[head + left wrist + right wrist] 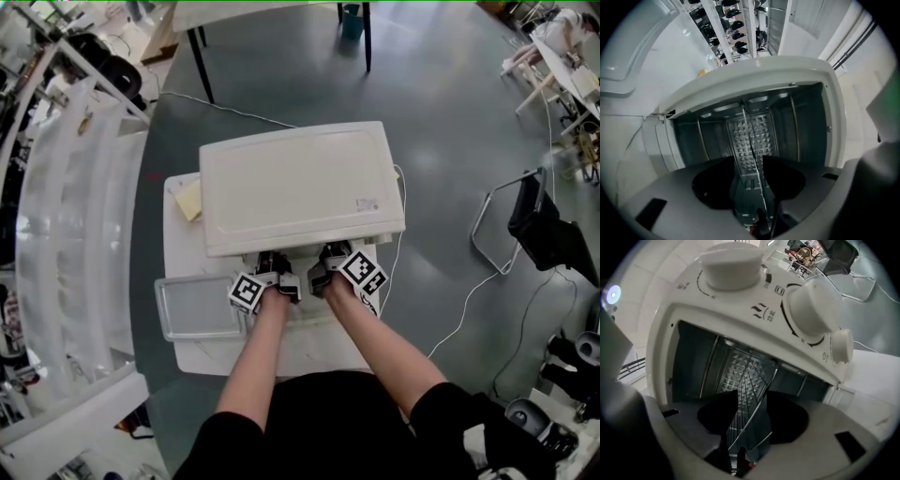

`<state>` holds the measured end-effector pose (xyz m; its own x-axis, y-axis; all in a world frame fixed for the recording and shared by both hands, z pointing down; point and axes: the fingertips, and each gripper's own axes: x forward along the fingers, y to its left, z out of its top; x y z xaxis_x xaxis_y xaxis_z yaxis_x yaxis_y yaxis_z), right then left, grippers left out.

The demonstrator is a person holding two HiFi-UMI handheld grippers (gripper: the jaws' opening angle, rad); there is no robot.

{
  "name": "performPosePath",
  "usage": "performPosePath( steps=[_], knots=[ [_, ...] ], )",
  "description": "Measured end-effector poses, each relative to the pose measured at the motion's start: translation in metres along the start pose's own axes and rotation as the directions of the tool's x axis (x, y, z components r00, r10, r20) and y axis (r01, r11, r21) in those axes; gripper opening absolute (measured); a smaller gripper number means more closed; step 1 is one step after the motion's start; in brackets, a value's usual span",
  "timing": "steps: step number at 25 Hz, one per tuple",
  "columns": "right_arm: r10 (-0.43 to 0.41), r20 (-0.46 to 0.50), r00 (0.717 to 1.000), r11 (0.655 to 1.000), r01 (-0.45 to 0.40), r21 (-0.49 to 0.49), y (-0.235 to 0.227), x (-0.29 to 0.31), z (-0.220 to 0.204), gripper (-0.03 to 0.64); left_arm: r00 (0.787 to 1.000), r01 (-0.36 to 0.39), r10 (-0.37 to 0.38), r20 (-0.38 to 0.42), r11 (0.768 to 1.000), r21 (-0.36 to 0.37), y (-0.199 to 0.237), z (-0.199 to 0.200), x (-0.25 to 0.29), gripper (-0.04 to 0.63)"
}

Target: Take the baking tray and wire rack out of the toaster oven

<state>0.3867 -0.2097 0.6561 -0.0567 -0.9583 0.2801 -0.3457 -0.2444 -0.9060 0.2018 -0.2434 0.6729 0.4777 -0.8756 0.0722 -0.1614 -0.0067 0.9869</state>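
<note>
Left gripper (749, 161) and right gripper (752, 394) both released, jaws astride the wire rack's (751, 140) front edge; rack judged light, rigid, slick, best clamped on that front wire.

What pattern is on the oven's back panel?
Raised pyramid studs in a grid on the back panel; clearest in left gripper view.

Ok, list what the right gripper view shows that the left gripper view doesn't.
Only the right gripper view: three white knobs on the oven's front panel. Only the left gripper view: shelves of dark items in the room behind. Both: the oven's dark inside, its studded back wall, and a wire of the rack running between open jaws.
</note>
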Motion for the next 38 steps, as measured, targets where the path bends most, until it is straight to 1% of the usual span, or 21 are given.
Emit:
performPosePath(
  steps=[3, 4, 5, 7, 8, 11, 13, 16, 19, 21, 23, 27, 34, 38],
  knots=[
    [0.005, -0.001, 1.000, 1.000, -0.005, 0.017, 0.001, 0.007, 0.003, 0.192, 0.999, -0.047, 0.047, -0.001, 0.999, -0.018, 0.012, 0.004, 0.002, 0.183],
    [0.009, -0.006, 1.000, 1.000, -0.009, 0.021, 0.001, 0.009, 0.003, 0.166, 0.999, -0.047, 0.047, -0.008, 0.999, -0.017, 0.013, 0.005, 0.004, 0.183],
    [0.012, -0.010, 1.000, 1.000, -0.012, 0.024, 0.000, 0.011, 0.002, 0.124, 0.999, -0.038, 0.038, -0.015, 0.999, -0.015, 0.012, 0.006, 0.006, 0.183],
    [0.008, -0.015, 1.000, 1.000, -0.008, 0.026, -0.002, 0.010, 0.000, 0.086, 1.000, -0.017, 0.016, -0.016, 1.000, -0.027, 0.009, 0.007, 0.008, 0.176],
    [0.006, -0.013, 1.000, 1.000, -0.006, 0.027, -0.004, 0.009, -0.001, 0.062, 1.000, -0.005, 0.004, -0.009, 0.999, -0.045, 0.006, 0.007, 0.008, 0.164],
    [0.012, -0.001, 1.000, 0.999, -0.012, 0.034, -0.003, 0.007, -0.004, 0.054, 0.999, 0.030, -0.028, 0.025, 0.995, -0.093, -0.002, 0.010, 0.007, 0.075],
    [0.017, 0.007, 1.000, 0.999, -0.017, 0.046, -0.004, 0.006, -0.005, 0.052, 0.999, 0.029, -0.025, 0.038, 0.992, -0.122, -0.002, 0.011, 0.006, 0.035],
    [0.024, 0.009, 1.000, 0.997, -0.025, 0.072, -0.004, 0.004, -0.007, 0.049, 1.000, 0.005, -0.002, 0.020, 0.986, -0.165, 0.002, 0.011, 0.003, 0.028],
    [0.046, 0.005, 0.999, 0.994, -0.047, 0.095, -0.003, -0.001, -0.007, 0.043, 1.000, 0.002, -0.003, -0.002, 0.989, -0.148, -0.001, 0.010, 0.000, 0.026],
    [0.060, 0.006, 0.998, 0.992, -0.061, 0.107, -0.003, -0.007, -0.007, 0.038, 1.000, 0.006, -0.006, -0.002, 0.990, -0.144, -0.004, 0.007, -0.005, 0.025],
    [0.061, 0.004, 0.998, 0.992, -0.061, 0.113, -0.005, -0.015, -0.008, 0.037, 1.000, 0.006, -0.005, 0.002, 0.990, -0.138, -0.005, 0.003, -0.011, 0.025],
    [0.049, 0.006, 0.999, 0.993, -0.049, 0.108, -0.009, -0.034, -0.015, 0.037, 1.000, -0.019, 0.018, -0.010, 0.995, -0.097, -0.003, -0.004, -0.030, 0.025],
    [0.061, 0.015, 0.998, 0.989, -0.062, 0.133, -0.010, -0.068, -0.025, 0.034, 1.000, -0.022, 0.020, -0.022, 0.994, -0.106, -0.006, -0.013, -0.065, 0.023],
    [0.068, 0.022, 0.997, 0.987, -0.071, 0.142, -0.009, -0.087, -0.034, 0.031, 1.000, 0.002, -0.004, -0.013, 0.993, -0.120, -0.010, -0.016, -0.087, 0.024]
  ],
)
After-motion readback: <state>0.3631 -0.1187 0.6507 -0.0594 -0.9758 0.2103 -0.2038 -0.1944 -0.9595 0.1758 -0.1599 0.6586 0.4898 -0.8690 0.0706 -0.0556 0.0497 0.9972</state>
